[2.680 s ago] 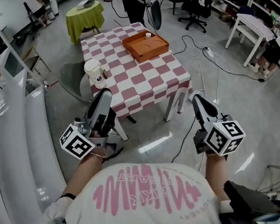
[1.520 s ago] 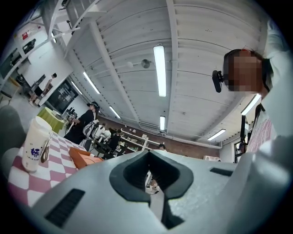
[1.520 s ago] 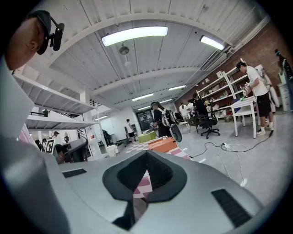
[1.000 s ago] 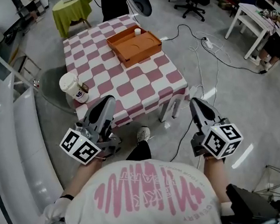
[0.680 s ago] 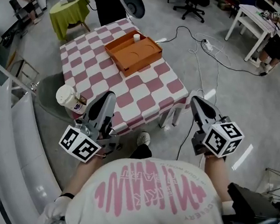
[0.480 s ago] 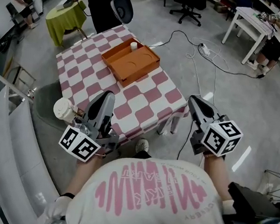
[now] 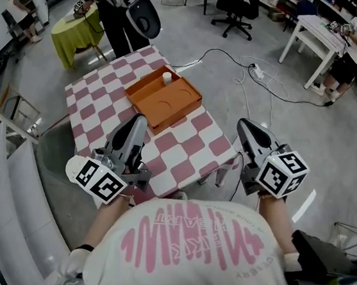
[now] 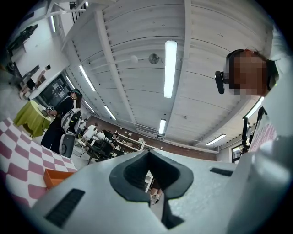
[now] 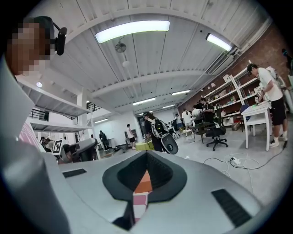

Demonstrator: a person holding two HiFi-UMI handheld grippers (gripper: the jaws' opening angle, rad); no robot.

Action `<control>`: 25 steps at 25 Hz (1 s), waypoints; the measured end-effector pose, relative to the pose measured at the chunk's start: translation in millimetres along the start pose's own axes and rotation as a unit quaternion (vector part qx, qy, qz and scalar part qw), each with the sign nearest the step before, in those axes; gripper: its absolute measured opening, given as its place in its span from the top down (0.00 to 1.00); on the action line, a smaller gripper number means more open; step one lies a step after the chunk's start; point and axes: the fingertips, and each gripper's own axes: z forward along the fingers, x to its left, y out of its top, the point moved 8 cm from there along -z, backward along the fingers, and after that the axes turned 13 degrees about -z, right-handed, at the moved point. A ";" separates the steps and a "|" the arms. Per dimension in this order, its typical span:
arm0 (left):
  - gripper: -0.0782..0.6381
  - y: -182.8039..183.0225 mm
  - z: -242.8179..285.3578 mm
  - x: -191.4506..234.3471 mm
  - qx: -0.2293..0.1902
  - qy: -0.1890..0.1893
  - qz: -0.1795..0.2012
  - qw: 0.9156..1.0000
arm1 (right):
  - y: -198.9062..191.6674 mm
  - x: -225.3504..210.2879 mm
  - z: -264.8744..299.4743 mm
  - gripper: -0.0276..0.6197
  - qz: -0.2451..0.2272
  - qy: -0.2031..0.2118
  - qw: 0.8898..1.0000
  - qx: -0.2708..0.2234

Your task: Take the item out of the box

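Note:
An open orange box [image 7: 162, 98] lies on the pink-and-white checked table [image 7: 191, 143], with a small white item [image 7: 167, 77] standing in its far corner. Both grippers are held out in front of me at the table's near edge, short of the box. My left gripper [image 7: 139, 122] is shut and empty, its tip over the near left part of the cloth. My right gripper [image 7: 243, 125] is also shut and empty, just off the near right corner. The left gripper view has the box [image 8: 55, 177] low at left; the right gripper view has it [image 9: 144, 182] through the slit below the tips.
A white tub [image 7: 73, 166] on the table's near left corner is partly hidden by my left gripper's marker cube. Beyond the table stand a person with a backpack [image 7: 127, 10], a green-clothed table [image 7: 76, 32], office chairs [image 7: 231, 3] and a white desk [image 7: 314, 33]. Cables [image 7: 252, 70] run over the floor.
I have walked up to the table: it has slid nearer and lower in the head view. Both grippers have gone forward with me, still shut. The white tub now sits behind the left marker cube.

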 end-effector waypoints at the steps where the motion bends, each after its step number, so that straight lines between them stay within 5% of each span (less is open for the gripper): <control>1: 0.88 2.6 5.0 6.0 0.001 0.001 -0.002 1.000 | 1.6 -3.6 6.1 0.95 0.001 0.000 1.000 -0.001; 13: 0.88 13.4 31.6 59.0 0.040 0.048 -0.040 0.997 | 3.3 -12.8 61.1 0.95 0.016 0.037 0.999 0.000; 25: 0.88 15.3 36.5 104.6 0.059 0.054 -0.060 0.995 | -7.2 3.7 128.9 0.95 0.015 0.120 0.993 -0.002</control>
